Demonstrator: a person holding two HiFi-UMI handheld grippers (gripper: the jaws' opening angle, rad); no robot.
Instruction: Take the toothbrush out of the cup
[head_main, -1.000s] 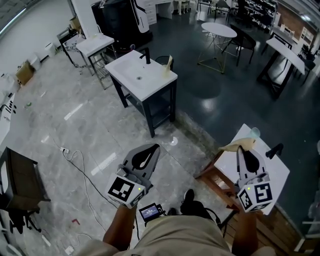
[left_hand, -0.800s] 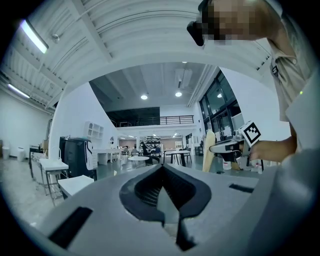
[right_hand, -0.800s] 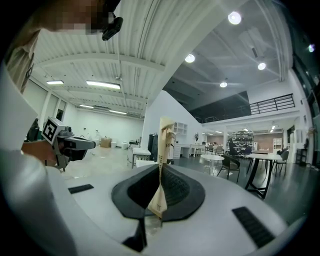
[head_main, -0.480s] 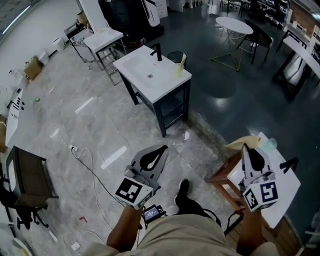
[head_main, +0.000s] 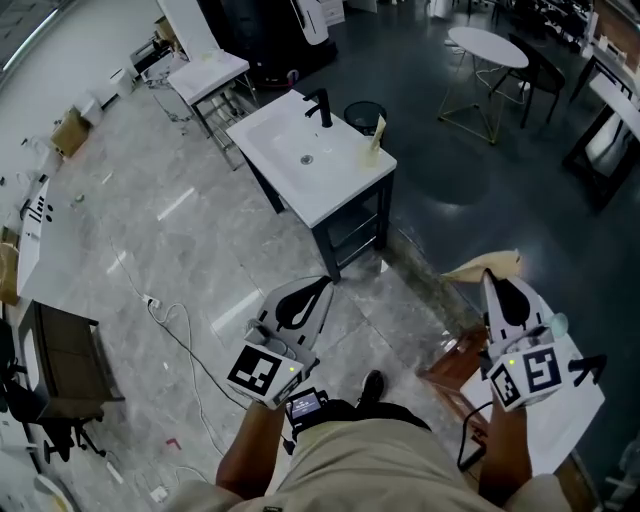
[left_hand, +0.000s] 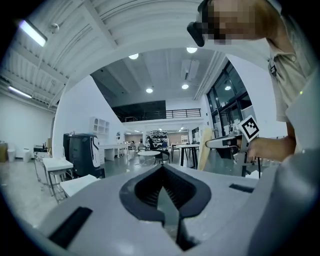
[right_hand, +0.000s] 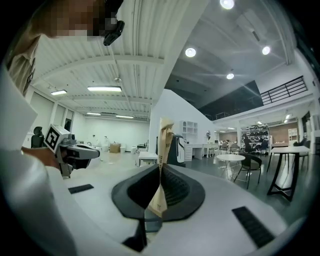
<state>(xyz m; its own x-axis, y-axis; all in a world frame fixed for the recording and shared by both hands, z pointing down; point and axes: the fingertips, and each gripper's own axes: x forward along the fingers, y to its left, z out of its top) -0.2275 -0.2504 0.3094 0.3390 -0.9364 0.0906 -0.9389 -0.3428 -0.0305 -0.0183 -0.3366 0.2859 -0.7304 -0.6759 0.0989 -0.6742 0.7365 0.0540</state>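
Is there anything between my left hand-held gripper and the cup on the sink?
Nothing visible: only open floor lies between the left hand-held gripper and the cup at the sink's corner. The right hand-held gripper holds tan paper.

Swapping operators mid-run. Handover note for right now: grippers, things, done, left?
Left gripper: shut, empty.
Right gripper: shut on a tan paper packet, maybe a wrapped toothbrush; can't confirm.
Things: pale cup on the white counter beside the right gripper. White sink vanity ahead, out of reach, with a tan upright item at its corner.
Done: the packet is likely out of the cup.
Left: confirm what it is, then set it down, probably at the vanity.
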